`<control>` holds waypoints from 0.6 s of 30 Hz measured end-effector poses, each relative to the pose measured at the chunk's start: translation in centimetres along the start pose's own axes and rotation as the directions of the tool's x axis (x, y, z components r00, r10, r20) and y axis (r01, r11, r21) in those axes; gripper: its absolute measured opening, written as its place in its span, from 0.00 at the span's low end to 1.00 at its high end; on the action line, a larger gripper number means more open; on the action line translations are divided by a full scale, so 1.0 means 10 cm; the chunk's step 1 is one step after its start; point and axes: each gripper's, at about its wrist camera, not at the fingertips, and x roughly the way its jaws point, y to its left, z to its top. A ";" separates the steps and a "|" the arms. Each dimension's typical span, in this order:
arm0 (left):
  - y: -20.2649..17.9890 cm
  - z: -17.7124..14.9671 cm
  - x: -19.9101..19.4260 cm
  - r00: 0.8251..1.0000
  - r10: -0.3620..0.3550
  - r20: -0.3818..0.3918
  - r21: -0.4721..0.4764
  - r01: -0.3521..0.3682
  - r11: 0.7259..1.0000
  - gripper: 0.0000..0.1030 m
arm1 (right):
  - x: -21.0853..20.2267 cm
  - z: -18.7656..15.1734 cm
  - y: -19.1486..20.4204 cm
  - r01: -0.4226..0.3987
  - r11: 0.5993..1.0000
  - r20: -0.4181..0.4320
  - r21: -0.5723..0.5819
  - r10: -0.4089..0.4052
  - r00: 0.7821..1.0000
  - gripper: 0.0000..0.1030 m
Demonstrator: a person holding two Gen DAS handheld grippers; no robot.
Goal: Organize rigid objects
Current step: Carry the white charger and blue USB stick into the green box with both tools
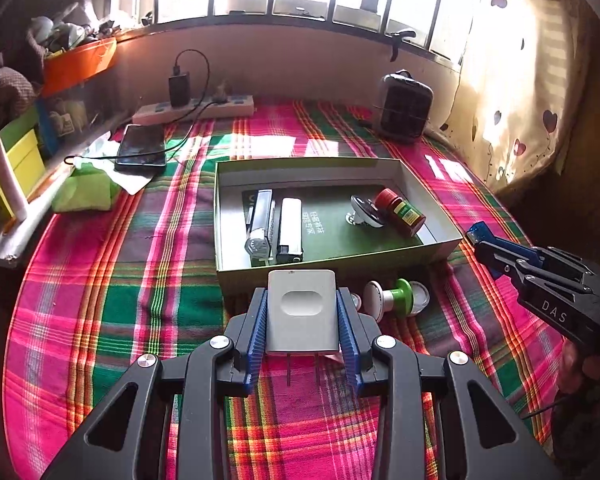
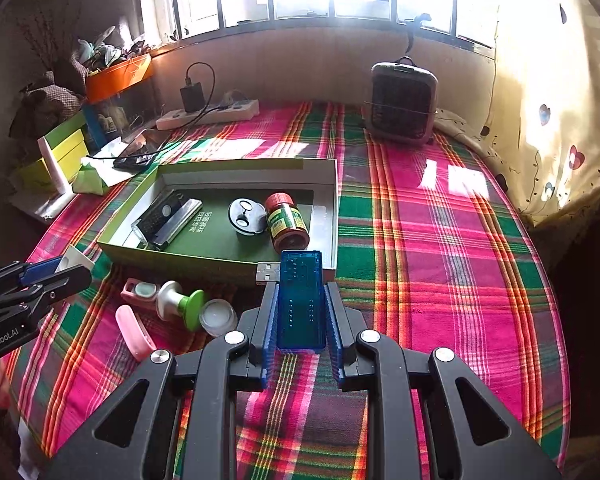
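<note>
The left gripper (image 1: 302, 312) is clamped on a white plug adapter (image 1: 301, 312), both blue finger pads (image 1: 259, 322) pressed against its sides, its two prongs pointing back toward the wrist. The right gripper (image 2: 300, 308) is likewise closed on a translucent blue USB dongle (image 2: 301, 300), whose metal connector projects past the fingertips to the left.

Directly ahead of both pairs of fingers sits the open green box (image 1: 332, 268), on the plaid cloth (image 1: 112, 280). Inside it lie a black-and-silver device (image 1: 260, 220) and a white bar (image 1: 290, 224) at the left end, and a round black-and-white disc (image 2: 245, 216) touching a red-capped bottle (image 2: 287, 222) lying on its side at the right end.

Outside the box, between the two grippers and just short of its near wall, lie a white-and-green spool-shaped item (image 2: 182, 304), a small clear jar (image 2: 219, 316) touching it, and two pink pieces (image 2: 134, 332).

Beyond the box, a small heater (image 2: 402, 102) stands far right and a power strip (image 1: 194, 110) far left.
</note>
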 end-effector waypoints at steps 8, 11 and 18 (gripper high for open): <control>0.10 0.24 0.13 1.000 -0.018 0.007 0.005 0.018 1.000 0.31 | 0.17 0.19 0.10 -0.039 0.999 -0.016 0.001 0.039 0.999 0.22; 0.12 0.34 0.19 1.000 -0.023 0.008 0.012 0.023 1.000 0.31 | 0.25 0.25 0.16 -0.054 0.998 -0.028 -0.009 0.054 0.998 0.22; 0.16 0.53 0.37 0.999 -0.050 0.002 0.020 0.050 0.999 0.31 | 0.47 0.36 0.30 -0.097 0.995 -0.059 -0.038 0.095 0.994 0.22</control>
